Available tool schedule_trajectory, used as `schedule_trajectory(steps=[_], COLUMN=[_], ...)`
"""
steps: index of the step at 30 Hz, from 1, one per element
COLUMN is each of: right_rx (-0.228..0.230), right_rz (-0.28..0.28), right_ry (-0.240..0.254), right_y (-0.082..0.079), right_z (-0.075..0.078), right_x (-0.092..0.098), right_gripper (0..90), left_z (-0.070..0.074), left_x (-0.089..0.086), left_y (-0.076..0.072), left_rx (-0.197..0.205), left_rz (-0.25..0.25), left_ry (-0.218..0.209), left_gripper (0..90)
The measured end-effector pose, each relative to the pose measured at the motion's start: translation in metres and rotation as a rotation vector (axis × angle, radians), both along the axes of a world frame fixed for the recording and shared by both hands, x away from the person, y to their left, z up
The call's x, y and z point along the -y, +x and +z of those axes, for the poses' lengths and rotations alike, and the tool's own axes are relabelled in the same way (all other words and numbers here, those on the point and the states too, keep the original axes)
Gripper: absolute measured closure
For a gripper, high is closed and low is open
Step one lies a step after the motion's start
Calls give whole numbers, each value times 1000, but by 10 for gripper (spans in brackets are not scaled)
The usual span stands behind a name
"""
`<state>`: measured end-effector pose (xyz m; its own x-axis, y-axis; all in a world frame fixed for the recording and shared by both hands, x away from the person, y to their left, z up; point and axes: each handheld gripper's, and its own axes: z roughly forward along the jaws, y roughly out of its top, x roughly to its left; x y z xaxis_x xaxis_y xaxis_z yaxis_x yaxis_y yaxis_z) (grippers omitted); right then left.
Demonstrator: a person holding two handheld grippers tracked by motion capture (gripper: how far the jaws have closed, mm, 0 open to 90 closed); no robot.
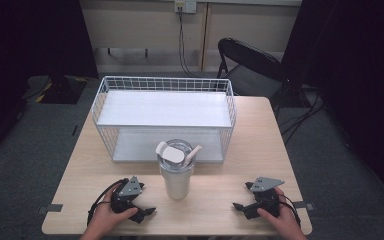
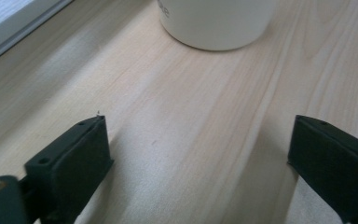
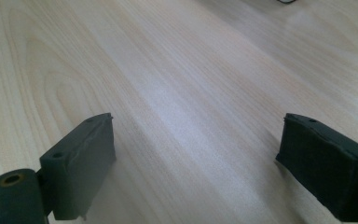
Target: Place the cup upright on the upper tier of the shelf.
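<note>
I held my left gripper (image 1: 145,213) near the front edge of the light wooden table (image 1: 260,135), jaws spread wide and empty just above the wood. My right gripper (image 1: 240,206) sat toward the front right corner, equally wide, gripping nothing. The tall white lidded tumbler (image 1: 176,175) stood between them, before the white wire basket (image 1: 165,117). Bare tabletop lay around both.

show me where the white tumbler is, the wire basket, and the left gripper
white tumbler (image 1: 176,184): high view, on its white side wall below the lid.
wire basket (image 1: 165,84): high view, on its back wire rim.
left gripper (image 2: 196,154): left gripper view, midway between its two black fingertips.
</note>
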<state>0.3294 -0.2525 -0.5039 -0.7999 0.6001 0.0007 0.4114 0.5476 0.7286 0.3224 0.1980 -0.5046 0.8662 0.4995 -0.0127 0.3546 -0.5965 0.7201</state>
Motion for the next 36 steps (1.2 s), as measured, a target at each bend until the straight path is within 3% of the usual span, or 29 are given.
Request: schedule_trajectory(steps=[4,9,11,12,13,15,17,24,36], right_rx=[0,0,0,0,0,-1,0,0,0], right_rz=[1,0,1,0,0,0,1,1,0], right_ry=[-1,0,0,0,0,0,0,0,0], right_y=[0,0,0,0,0,0,0,0,0], right_z=[0,0,0,0,0,0,0,0,0], right_x=[0,0,0,0,0,0,0,0,0], right_gripper=[100,100,99,99,99,100,99,99,100], left_z=[0,2,4,6,7,9,11,16,26], left_x=[3,6,7,8,10,14,17,26,33], left_y=[0,2,2,2,3,5,6,9,14], left_rx=[-3,-11,-2,1,-3,-3,-2,-3,15], left_rz=[-4,-19,-34,-35,-29,-38,-42,-61,-55], left_ry=[13,26,13,3,-11,-14,-27,-28,-106], left_gripper=[0,6,82,187,220,142,181,161,160])
